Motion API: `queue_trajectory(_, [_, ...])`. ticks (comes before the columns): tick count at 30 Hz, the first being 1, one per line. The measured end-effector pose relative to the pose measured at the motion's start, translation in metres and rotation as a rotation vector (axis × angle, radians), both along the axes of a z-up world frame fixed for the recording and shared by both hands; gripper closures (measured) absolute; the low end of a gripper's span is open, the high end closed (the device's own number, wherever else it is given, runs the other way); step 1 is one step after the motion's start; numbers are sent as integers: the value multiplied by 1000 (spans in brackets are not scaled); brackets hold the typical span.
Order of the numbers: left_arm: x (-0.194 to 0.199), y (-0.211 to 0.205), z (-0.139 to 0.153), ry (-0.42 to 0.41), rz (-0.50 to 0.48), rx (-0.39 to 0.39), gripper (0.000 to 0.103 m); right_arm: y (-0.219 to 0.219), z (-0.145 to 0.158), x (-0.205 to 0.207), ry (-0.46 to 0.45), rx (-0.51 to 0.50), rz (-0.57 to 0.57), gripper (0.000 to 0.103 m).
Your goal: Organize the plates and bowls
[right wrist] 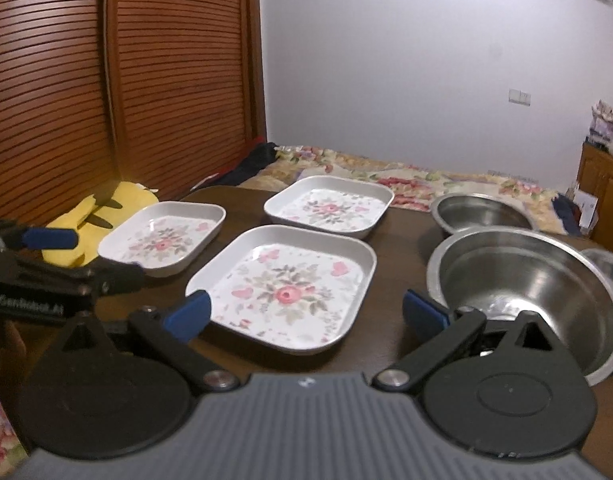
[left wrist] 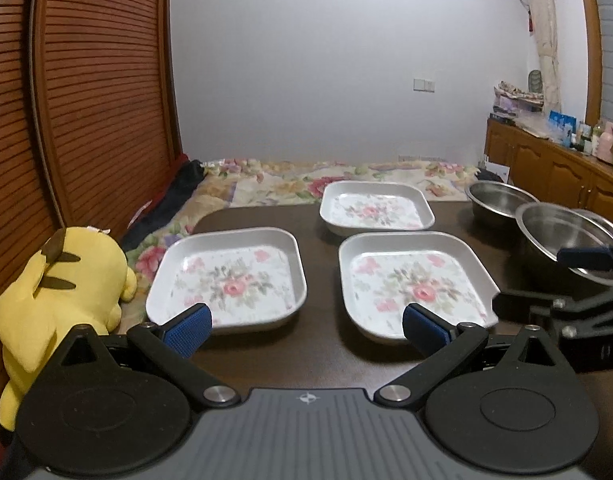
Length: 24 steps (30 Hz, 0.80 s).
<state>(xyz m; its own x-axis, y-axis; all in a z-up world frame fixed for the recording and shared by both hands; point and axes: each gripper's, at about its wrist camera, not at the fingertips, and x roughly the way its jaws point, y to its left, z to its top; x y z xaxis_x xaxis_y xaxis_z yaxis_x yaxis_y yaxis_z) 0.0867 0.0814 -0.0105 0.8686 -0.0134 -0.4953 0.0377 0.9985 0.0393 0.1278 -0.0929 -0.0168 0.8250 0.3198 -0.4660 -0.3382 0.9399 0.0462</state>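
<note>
Three white square plates with pink flower prints lie on the dark table (left wrist: 318, 360): one at the left (left wrist: 230, 276), one at the near right (left wrist: 414, 284), one behind (left wrist: 376, 208). Three steel bowls stand to the right: a far bowl (right wrist: 482, 210), a large near bowl (right wrist: 522, 280) and a third bowl (right wrist: 610, 268) partly hidden behind it. My left gripper (left wrist: 306, 330) is open and holds nothing, low in front of the gap between the two near plates. My right gripper (right wrist: 306, 316) is open too, straddling the near right plate (right wrist: 282, 288), its right fingertip beside the large bowl's rim.
A yellow plush toy (left wrist: 62, 280) sits off the table's left edge, against brown louvred doors (left wrist: 86, 120). A bed with a floral cover (left wrist: 286, 180) lies behind the table. A wooden cabinet (left wrist: 546, 168) with small items on it runs along the right wall.
</note>
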Motion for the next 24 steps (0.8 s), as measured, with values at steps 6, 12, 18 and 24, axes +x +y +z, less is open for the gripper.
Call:
queue_trajectory(6, [22,9,-3,27,-40,-49,21,9,-8,4,31,10,-8,25])
queue_trajectory(12, [39,9,-10,70,-91,-110,44,13,-16,7,35,10,-45,34])
queue_trajectory(18, [50,1,-20,85,-116,-103,59,8,-24,12,50,21,-92,37])
queue_trajectory(24, [61,-5,-29,115,-128,-115,71,4,-31,17,74,36,-100,43])
